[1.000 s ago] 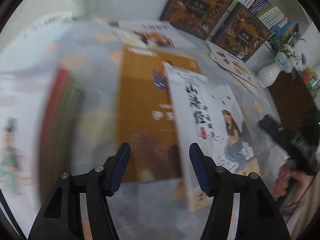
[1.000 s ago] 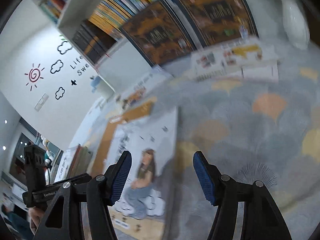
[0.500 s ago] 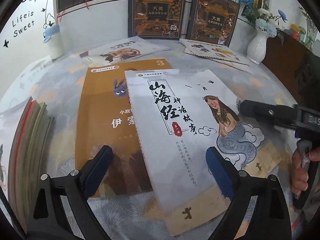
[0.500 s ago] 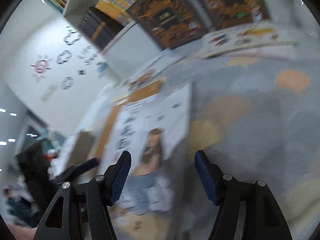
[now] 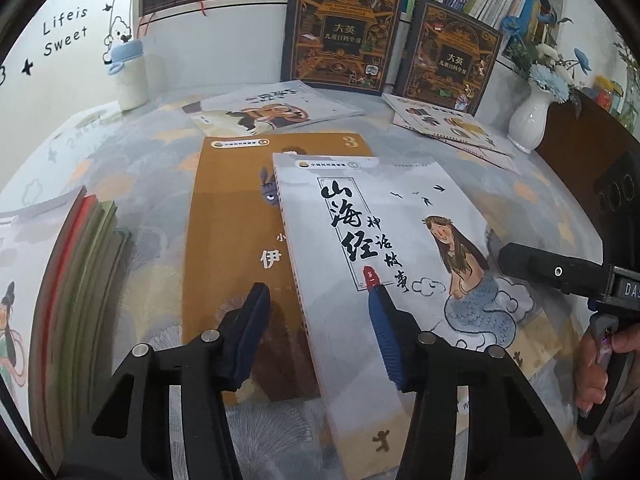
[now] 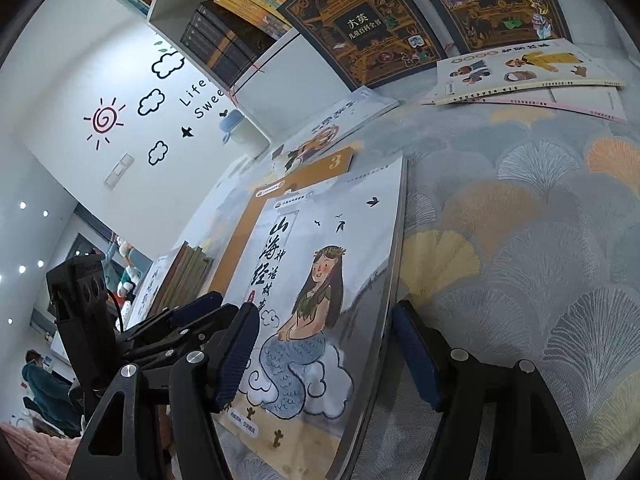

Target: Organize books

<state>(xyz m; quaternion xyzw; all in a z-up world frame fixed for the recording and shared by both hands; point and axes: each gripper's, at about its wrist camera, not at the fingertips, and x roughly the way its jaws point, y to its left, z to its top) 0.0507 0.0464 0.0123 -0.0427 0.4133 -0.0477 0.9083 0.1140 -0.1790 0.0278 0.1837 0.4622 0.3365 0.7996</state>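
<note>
The counter point(image 5: 540, 200) wears a grey cloth printed with fan-shaped leaves in white, orange and yellow. The nearest book point(image 5: 380, 248) is pale grey with black calligraphy and a blue-tailed mermaid; the one beneath point(image 5: 232, 216) is ochre. Two upright volumes point(image 5: 340, 32) are black with gold ornament. The vase point(image 5: 528, 120) is white, its flowers apparently blue.

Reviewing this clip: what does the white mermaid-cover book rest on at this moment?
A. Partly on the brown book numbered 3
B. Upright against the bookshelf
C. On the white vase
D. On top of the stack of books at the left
A: the white mermaid-cover book lies flat, its spine side overlapping the brown book numbered 3, with the rest of it over the patterned tablecloth.
</note>
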